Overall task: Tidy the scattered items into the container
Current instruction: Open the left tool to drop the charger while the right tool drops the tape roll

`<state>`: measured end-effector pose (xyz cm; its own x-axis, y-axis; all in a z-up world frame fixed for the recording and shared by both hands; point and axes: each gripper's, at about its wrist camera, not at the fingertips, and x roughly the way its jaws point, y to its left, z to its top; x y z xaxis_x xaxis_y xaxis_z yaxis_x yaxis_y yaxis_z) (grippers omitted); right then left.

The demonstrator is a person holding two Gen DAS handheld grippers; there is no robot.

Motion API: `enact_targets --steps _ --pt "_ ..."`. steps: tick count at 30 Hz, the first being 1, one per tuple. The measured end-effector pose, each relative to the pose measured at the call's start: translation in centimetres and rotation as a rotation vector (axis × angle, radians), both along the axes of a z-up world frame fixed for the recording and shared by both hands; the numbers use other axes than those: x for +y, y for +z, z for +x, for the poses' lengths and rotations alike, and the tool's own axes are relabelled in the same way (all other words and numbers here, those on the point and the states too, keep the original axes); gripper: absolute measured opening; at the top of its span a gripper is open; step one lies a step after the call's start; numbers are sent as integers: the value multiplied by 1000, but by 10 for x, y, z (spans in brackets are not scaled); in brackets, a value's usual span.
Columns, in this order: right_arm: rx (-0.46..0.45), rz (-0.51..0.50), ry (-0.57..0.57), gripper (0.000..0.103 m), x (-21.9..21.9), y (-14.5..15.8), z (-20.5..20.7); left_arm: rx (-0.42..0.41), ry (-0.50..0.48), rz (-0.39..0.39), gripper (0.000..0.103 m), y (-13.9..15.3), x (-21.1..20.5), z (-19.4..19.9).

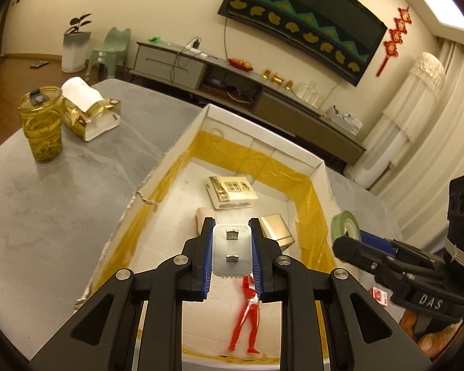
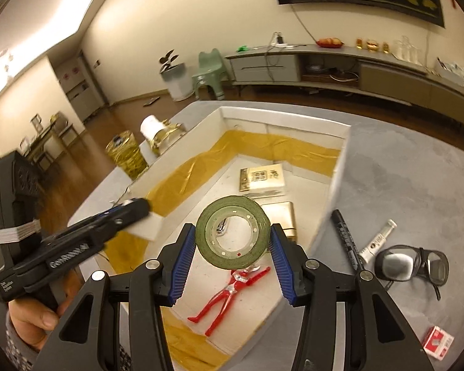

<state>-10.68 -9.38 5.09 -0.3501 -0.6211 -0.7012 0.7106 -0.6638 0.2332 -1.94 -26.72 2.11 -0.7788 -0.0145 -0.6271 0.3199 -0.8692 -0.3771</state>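
Black tongs (image 2: 232, 244) with ribbed blue pads (image 2: 182, 262), silver pivot screws, white lettering, patterned grey sleeve (image 2: 15, 349).

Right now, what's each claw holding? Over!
Left gripper shut on white block, over the box. Right gripper shut on tape roll, also over box. Nothing in the way.

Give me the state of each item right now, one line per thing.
Left gripper: shut on a grey block, over the box.
Right gripper: shut on the green tape roll, over the box.
White box: open.
Red figure: lying in box.
Marker, tube, goggles, red pack: on table.
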Motion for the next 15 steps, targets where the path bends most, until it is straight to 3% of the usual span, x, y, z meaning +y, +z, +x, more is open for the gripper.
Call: enact_targets --steps 8,10,11,15 --pt "-13 77 14 50 -9 -24 -6 -94 -69 -101 23 -13 20 -21" --pt "-1 83 30 52 -11 -27 -4 -101 -72 -112 37 -15 22 -23" --pt "10 87 36 58 -12 -27 -3 -105 -68 -113 45 -16 22 -24" --pt "24 81 42 60 -10 -26 1 -86 -44 -41 51 -15 9 -20"
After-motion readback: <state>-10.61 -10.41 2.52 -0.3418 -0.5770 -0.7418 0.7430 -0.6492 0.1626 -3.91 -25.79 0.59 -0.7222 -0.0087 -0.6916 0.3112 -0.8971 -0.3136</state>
